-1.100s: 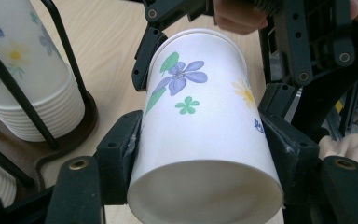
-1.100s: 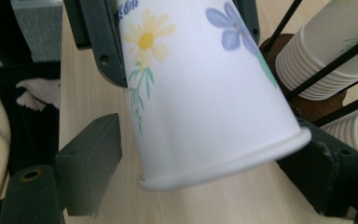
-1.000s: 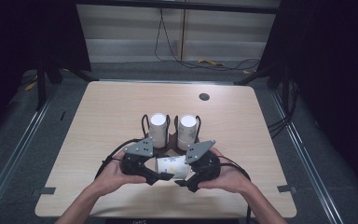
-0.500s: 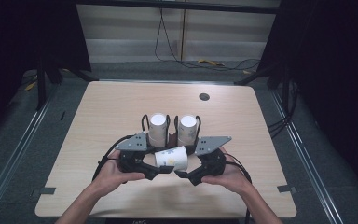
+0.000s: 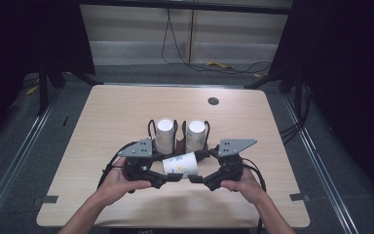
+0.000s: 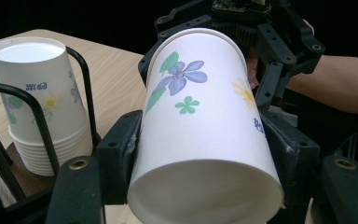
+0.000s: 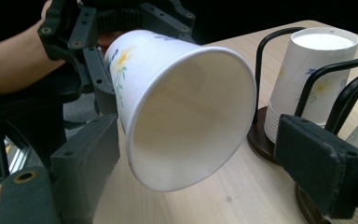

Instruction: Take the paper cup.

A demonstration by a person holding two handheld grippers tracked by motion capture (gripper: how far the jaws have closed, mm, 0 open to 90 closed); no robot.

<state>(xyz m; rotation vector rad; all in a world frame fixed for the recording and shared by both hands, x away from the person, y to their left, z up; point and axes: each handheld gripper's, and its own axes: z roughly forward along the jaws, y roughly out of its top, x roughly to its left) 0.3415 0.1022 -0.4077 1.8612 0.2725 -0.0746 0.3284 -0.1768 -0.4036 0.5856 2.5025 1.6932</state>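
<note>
wooden table (image 5: 126, 112) | 2 cup stacks (image 5: 164, 134) in racks | left tool (image 5: 168, 176) pinching 1 paper cup (image 5: 180, 165) | right tool (image 5: 198, 179) just spreading, off cup

Left gripper (image 5: 173, 178) held low and level in the left hand (image 5: 117, 183), jaws pointing toward the other gripper and clamped shut on what lies between them. Right gripper (image 5: 195, 179) facing it from the right hand (image 5: 243, 183), jaws just opened wide, pads pressing on nothing.
</note>
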